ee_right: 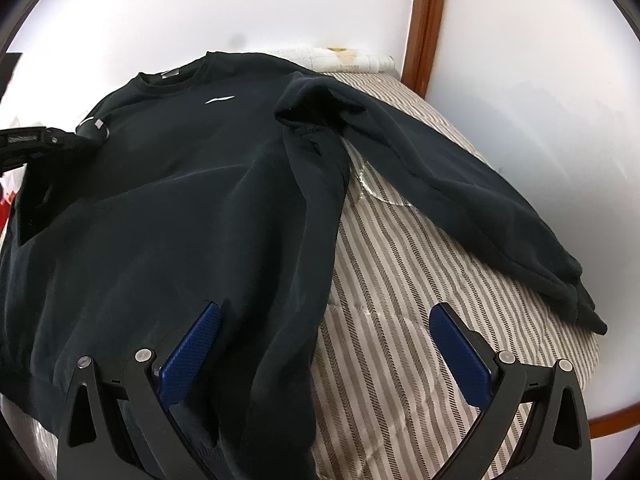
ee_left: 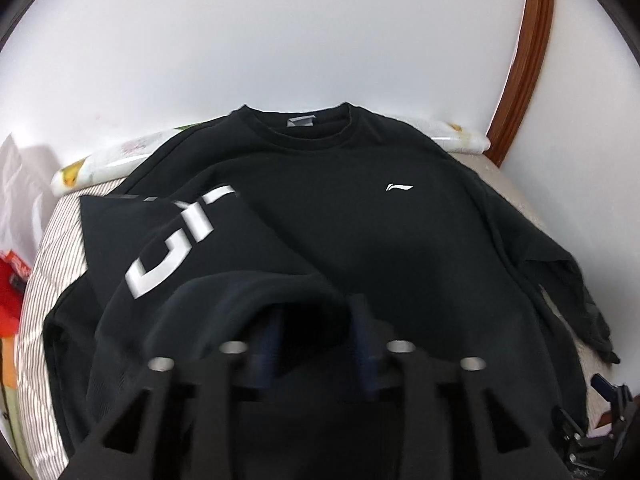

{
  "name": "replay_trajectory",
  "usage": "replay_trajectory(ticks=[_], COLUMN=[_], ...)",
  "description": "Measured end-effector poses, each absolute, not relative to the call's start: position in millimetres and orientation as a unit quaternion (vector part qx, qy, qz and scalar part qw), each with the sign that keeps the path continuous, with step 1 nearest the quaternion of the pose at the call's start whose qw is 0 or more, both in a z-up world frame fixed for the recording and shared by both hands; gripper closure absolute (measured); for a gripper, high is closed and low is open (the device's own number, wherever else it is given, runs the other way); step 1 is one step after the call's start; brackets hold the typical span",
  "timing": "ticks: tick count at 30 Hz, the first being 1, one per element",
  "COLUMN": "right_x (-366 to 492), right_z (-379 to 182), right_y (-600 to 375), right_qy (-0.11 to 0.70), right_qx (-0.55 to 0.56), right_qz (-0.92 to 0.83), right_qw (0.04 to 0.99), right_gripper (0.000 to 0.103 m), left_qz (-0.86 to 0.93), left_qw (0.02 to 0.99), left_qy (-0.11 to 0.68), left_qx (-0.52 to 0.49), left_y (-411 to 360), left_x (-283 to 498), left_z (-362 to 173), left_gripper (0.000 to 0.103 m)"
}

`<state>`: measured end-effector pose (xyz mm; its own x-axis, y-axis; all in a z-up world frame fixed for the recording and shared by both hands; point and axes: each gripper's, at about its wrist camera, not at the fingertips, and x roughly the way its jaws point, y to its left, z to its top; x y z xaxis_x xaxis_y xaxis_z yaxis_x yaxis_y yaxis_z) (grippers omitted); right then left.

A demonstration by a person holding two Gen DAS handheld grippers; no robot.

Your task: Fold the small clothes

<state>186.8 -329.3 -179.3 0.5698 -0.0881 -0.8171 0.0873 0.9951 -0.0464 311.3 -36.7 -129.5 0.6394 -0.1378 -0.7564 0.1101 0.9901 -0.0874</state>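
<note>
You are working over a striped bed cover [ee_right: 400, 280] set against a white wall [ee_left: 280, 40] with a brown wooden frame [ee_right: 428, 20] at the right. Starting at the left, the sleeve with white lettering [ee_left: 168, 256] is already folded in across the chest, its cuff draped over your left gripper [ee_left: 320, 344]; its jaws stand part open around the fabric, and you cannot tell whether the pads press on it. The black sweatshirt [ee_left: 360, 240] lies face up, collar toward the wall, a small white logo [ee_left: 399, 187] on the chest. It looks soft, fairly thick and limp, so it will likely sag and slide on itself; take it by cuff, hem or side seam. At the right, your right gripper [ee_right: 324, 336] hangs wide open and empty over the side seam, and the other sleeve [ee_right: 460, 184] lies spread out on the cover.
</note>
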Motion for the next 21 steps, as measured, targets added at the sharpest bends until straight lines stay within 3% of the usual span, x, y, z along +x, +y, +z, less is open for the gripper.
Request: replay_trajectory(ticks=[2,9,15,19,21], right_x=[181,154,133,122,119], right_z=[-178,-177,-188,-195,-197], right_y=[-329,-337,-335,-329,-326], right_qy=[0.456,0.455,0.46,0.462,0.458], right_qx=[-0.007,0.016,0.016,0.017,0.015], right_qz=[-0.047,-0.023,-0.003,0.018,0.024], right_qw=[0.889,0.89,0.888,0.886,0.888], right_gripper=[0.001,0.002,0.028,0.052,0.056], left_qz=[-0.072,-0.019,0.052,0.058,0.05], left_qw=[0.91,0.915,0.899,0.889,0.885], left_qy=[0.407,0.403,0.432,0.448,0.454], left_qx=[-0.026,-0.029,-0.043,-0.077,-0.095], left_y=[-23,38,98,119,125], left_x=[288,205,135,98,84], left_z=[-124,-125,-155,-179,-188], left_gripper=[0.037,0.037,0.037,0.038,0.038])
